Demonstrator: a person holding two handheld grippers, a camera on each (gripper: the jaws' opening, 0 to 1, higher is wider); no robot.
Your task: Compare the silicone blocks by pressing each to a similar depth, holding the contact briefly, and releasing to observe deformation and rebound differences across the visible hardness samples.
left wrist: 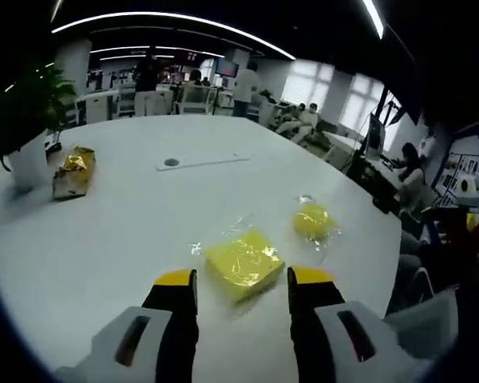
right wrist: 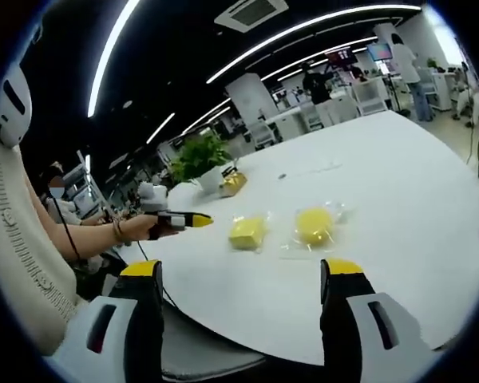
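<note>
Two wrapped yellow silicone blocks, square (left wrist: 243,264) and round (left wrist: 312,221), beside gold-foil packet (left wrist: 73,171) near potted plant (left wrist: 24,120); left gripper (left wrist: 241,283), right gripper (right wrist: 243,275) gaping, empty.

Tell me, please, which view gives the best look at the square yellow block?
The left gripper view: the square block lies close ahead between the open fingers, its clear wrap plain to see. In the right gripper view the same block is small and farther off, beside the round block.
</note>
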